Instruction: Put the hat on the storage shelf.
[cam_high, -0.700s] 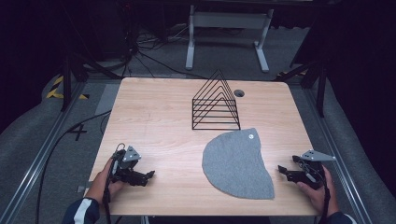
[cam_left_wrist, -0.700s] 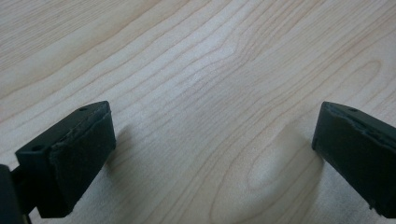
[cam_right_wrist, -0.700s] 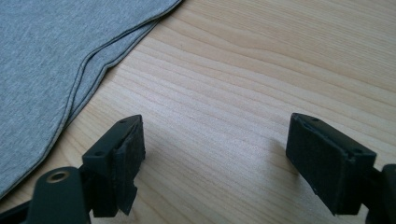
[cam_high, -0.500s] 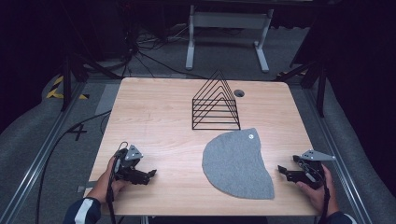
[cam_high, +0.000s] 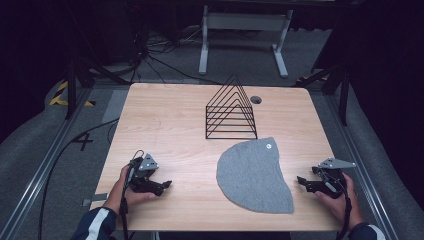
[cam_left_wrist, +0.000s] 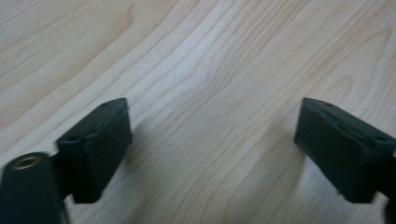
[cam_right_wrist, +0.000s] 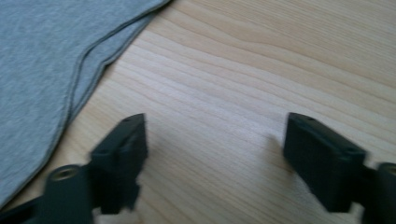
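Observation:
A grey half-round cloth (cam_high: 252, 172) lies flat on the wooden table (cam_high: 165, 120), right of the middle and toward the front, with a small white tag near its far tip. My right gripper (cam_high: 301, 180) rests at the front right, jaws open and empty, pointing at the cloth's right edge with a short gap between them. In the right gripper view the cloth (cam_right_wrist: 42, 70) fills the upper left, just beyond the open right gripper (cam_right_wrist: 215, 151). My left gripper (cam_high: 167, 185) lies at the front left, open over bare wood. The left gripper (cam_left_wrist: 212, 140) holds nothing.
A black wire rack (cam_high: 231, 112) of triangular dividers stands at the back middle, just behind the cloth. A round cable hole (cam_high: 256, 99) sits beside it. Table edges run close to both hands. Cables and a white stand lie on the floor behind.

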